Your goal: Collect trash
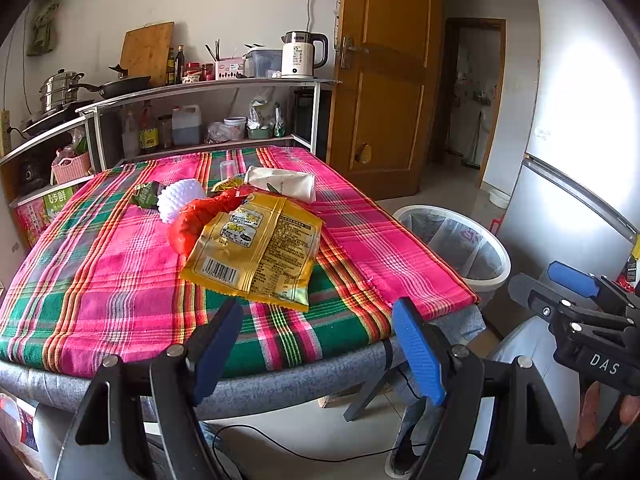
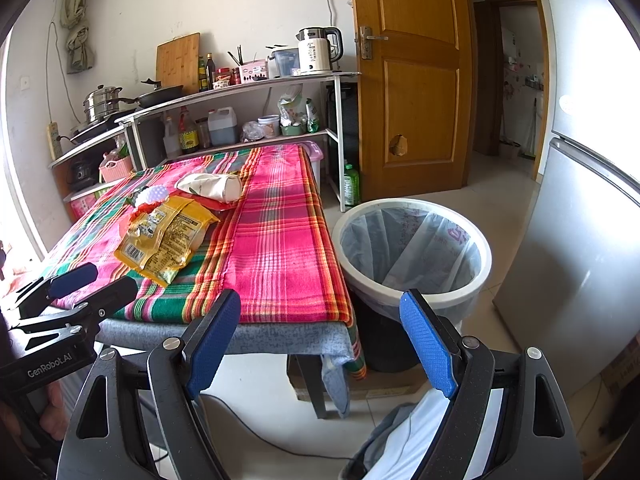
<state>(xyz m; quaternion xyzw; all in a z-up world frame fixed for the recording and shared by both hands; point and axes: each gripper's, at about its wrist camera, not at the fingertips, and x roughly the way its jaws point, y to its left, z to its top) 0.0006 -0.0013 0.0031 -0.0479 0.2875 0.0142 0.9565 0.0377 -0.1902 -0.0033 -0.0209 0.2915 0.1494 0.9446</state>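
In the lower middle of the left wrist view, the left hand-held gripper (image 1: 318, 344) hung wide open with nothing between its blue pads, poised just off the near edge of the worktop (image 1: 120, 280), which was spread with a pink, green and orange plaid cloth. The trash lay bunched near the centre of that cloth: a yellow snack bag (image 1: 256, 252) lying flat, barcode toward me, overlapping a crumpled red plastic bag (image 1: 192, 222) on its left. Behind those, toward the upper middle of the frame, sat a white foam fruit net (image 1: 180, 200), a small green wrapper (image 1: 148, 194) and a white crumpled packet (image 1: 284, 184), with a clear plastic cup (image 1: 227, 169) further back. At the right of the frame, beside the worktop's right edge, the white trash bin (image 1: 496, 258) stood on the floor, lined with a clear bag. In the right wrist view the right hand-held gripper (image 2: 320, 344) was likewise spread wide and held nothing, its left pad over the worktop's near corner and its right pad in front of the bin's rim. The other gripper showed at the lower left there, close to the yellow bag's near corner but apart from it. A kettle (image 1: 300, 54) stood on the shelf against the back wall.
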